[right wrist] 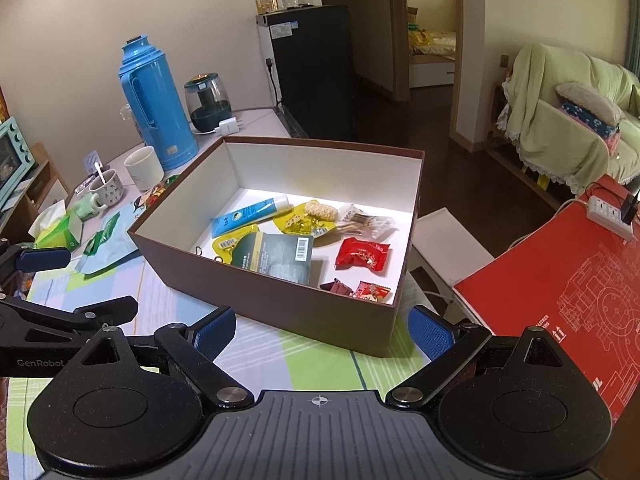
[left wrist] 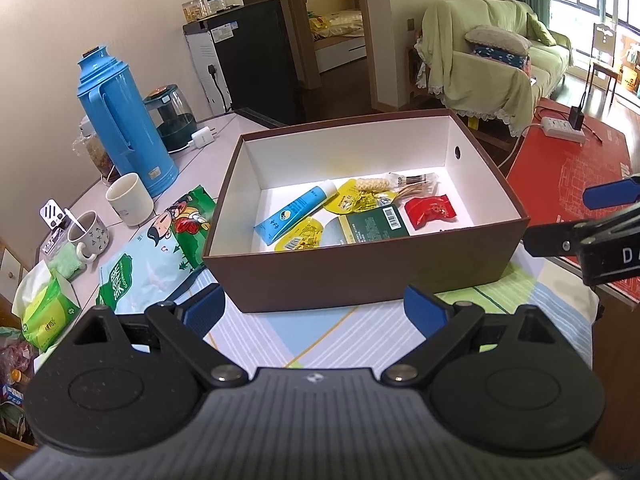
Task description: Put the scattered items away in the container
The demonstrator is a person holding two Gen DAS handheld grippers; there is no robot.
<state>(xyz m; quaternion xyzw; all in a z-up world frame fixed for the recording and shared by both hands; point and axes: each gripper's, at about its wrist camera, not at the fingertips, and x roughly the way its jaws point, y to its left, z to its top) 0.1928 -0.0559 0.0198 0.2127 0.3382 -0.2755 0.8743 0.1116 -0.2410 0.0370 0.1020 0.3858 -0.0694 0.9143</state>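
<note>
Open brown box [right wrist: 280,304] holds blue tube [right wrist: 248,215], snack packets [right wrist: 362,253].

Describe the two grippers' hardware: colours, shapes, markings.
Both match: the left gripper and right gripper have matte black linkage arms on silver pivot pins, round black hubs, a ribbed dark grey body with a small crosshair mark, and textured blue finger pads. White "GenRobot" lettering shows on the left gripper's side in the right wrist view. No cables or sleeves visible.

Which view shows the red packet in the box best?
Right wrist: the red packet lies unobstructed, with two smaller red wrappers visible near it. In the left wrist view the packet shows too, but the box wall hides those wrappers.
</note>
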